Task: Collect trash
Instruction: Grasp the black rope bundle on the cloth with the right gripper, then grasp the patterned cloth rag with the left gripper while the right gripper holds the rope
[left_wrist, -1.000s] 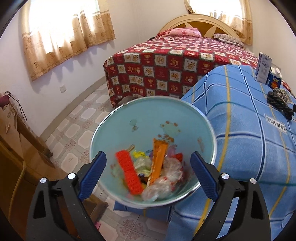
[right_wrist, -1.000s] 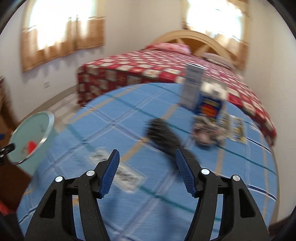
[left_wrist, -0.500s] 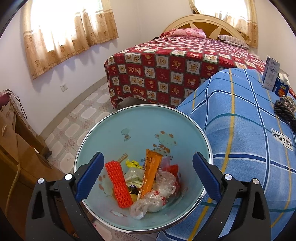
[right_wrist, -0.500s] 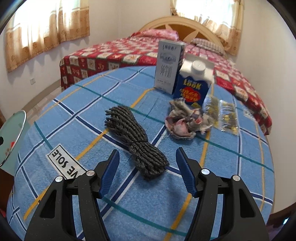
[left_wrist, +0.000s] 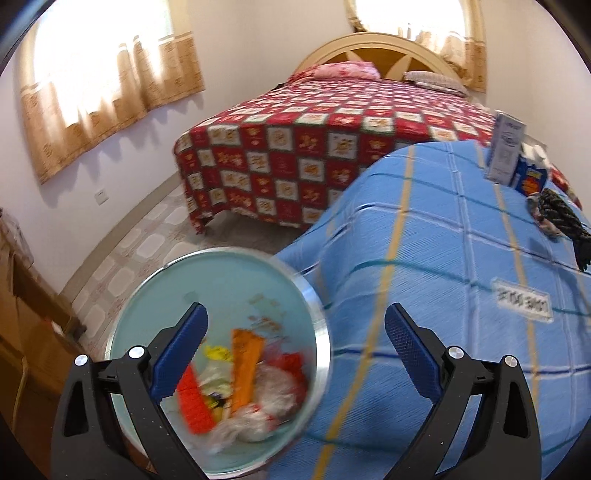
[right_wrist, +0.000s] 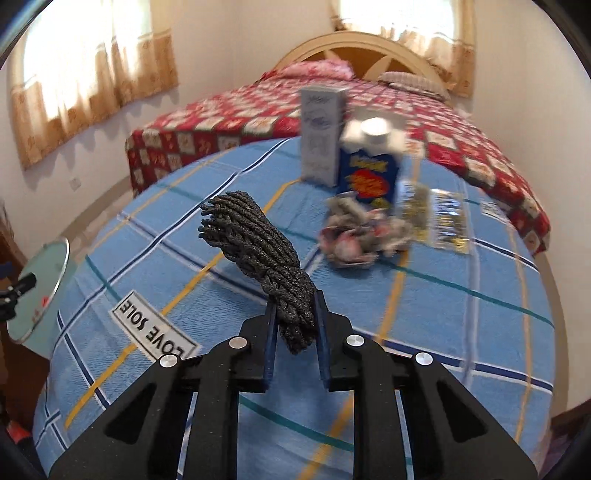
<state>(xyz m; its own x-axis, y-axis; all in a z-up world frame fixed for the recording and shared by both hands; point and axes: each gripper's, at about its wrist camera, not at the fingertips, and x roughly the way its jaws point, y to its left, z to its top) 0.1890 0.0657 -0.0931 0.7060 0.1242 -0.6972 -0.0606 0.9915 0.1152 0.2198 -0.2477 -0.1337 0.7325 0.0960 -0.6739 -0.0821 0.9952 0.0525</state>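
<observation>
Dark rope bundle (right_wrist: 258, 254) lifted, angled above blue blanket (right_wrist: 443, 332).

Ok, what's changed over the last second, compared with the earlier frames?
The right hand-held gripper has just closed on the near end of the dark rope bundle, which is now lifted. The bin has slid left in the left view. The left hand-held gripper stays open; cartons and wrappers unmoved.

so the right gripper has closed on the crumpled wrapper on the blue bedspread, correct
Not quite. In the right wrist view the right gripper, whose fingers have just been closing, is clamped on the dark rope bundle. The crumpled wrapper lies untouched further back on the blue bedspread.
</observation>
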